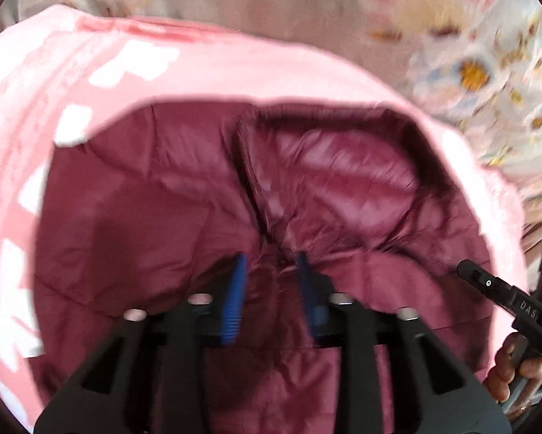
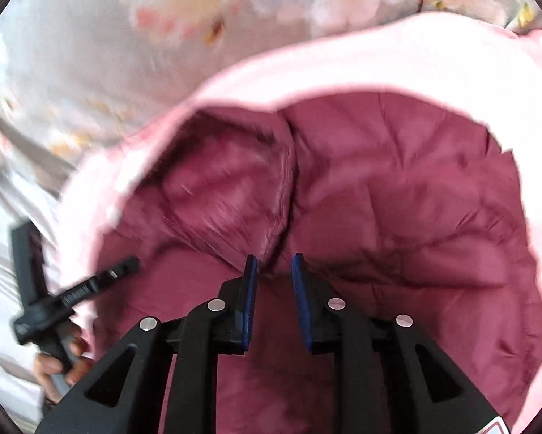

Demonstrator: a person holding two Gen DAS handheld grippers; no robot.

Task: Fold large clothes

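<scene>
A maroon puffer jacket (image 1: 205, 209) fills the centre of both wrist views, lying on a pale pink blanket (image 1: 46, 115) with floral bedding (image 1: 480, 72) in the upper right of the left view. The left gripper (image 1: 271, 264) has its blue pads spread a little, a fold of jacket between them — whether they grip it is hard to tell through the blur. The right gripper (image 2: 273, 264) stands likewise, pads apart over a fold — no clear pinch.
</scene>
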